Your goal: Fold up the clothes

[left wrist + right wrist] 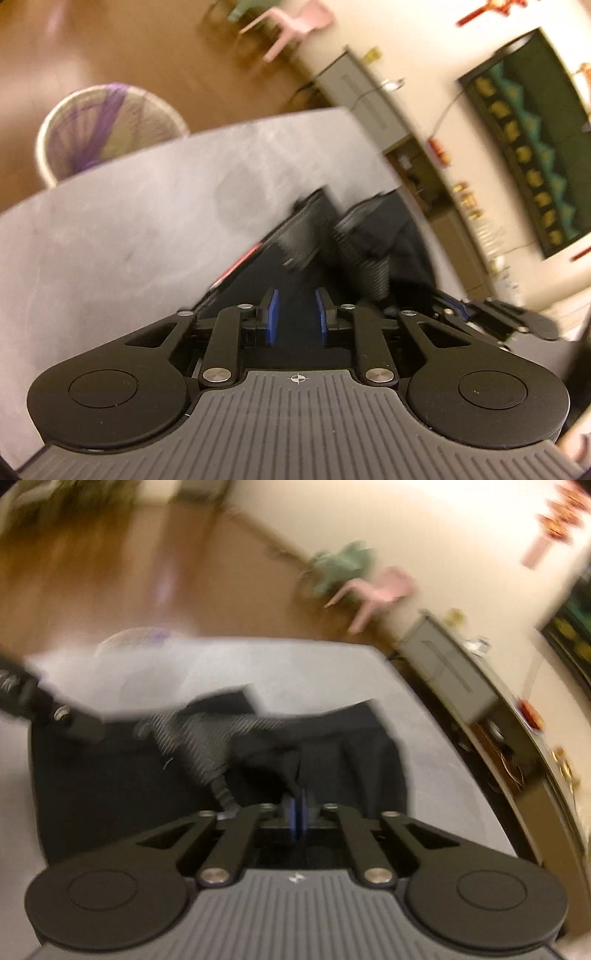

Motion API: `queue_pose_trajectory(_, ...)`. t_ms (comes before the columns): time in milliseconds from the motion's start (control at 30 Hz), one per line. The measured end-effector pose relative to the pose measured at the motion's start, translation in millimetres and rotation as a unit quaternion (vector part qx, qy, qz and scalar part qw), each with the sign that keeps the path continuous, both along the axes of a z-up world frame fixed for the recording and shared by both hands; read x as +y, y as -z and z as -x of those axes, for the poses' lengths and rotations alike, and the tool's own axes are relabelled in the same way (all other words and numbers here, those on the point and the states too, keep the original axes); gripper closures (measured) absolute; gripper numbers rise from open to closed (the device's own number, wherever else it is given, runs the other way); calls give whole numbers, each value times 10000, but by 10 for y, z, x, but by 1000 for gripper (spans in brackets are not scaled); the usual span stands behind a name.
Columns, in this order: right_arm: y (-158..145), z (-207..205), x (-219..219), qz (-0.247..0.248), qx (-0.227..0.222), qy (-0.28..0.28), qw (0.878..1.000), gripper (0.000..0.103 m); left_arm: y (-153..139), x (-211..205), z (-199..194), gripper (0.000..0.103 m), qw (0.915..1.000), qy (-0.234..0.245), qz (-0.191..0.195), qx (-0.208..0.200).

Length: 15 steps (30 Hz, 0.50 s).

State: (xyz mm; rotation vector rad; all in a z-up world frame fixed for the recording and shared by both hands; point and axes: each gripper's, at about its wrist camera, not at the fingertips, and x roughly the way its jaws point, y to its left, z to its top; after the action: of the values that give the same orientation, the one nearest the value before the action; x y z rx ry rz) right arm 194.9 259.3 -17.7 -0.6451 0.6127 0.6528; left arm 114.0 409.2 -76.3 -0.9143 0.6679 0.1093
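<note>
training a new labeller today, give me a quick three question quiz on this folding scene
1. True or false: the wicker basket stands on the grey table.
2. The garment on the table is: A white, B black, C pink.
3. Which gripper's blue pads are pressed together, the left gripper or the right gripper?
Key: 1 false, it stands on the floor beyond the table; 2 B; 3 right.
</note>
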Motion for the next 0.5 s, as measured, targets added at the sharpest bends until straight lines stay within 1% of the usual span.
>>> queue_pose_trajectory(33,-107,28,-117,-387,19,113,9992,101,-44,18,-26,92,9997,105,119,-189)
queue_pose_trajectory(100,-289,265,-381,-1050,-28,54,9945,101,-124,54,-110,85,9965,401,433,-596)
queue_pose_trajectory(167,-316,443,-557,-1250,-134,59,9921,101,-147,64,-202,83,9921,644,693,-828)
queue_pose_trajectory(233,-314,593,-704,-1353,-318,153,9902,101,-157,6,-286,79,9879,865,888,-936)
queue_pose_trajectory(267,-327,646,-754,-1450,-390,224,9884,101,-147,-53,-323,75,9848,1032,1012,-961)
queue_pose_trajectory(300,-349,643,-793,-1570,-438,311,9861,101,-130,-116,-351,71,9825,1170,1091,-951)
queue_pose_trajectory(367,-383,647,-873,-1820,-556,509,9804,101,-93,-229,-375,70,9832,1294,1038,-762)
queue_pose_trajectory(433,-488,632,-1009,-2147,-618,781,9716,101,-44,-296,-384,71,9842,1364,992,-537)
queue_pose_trajectory(500,-589,543,-1149,-2546,-564,1030,9599,101,0,-360,-427,74,9867,1427,748,-216)
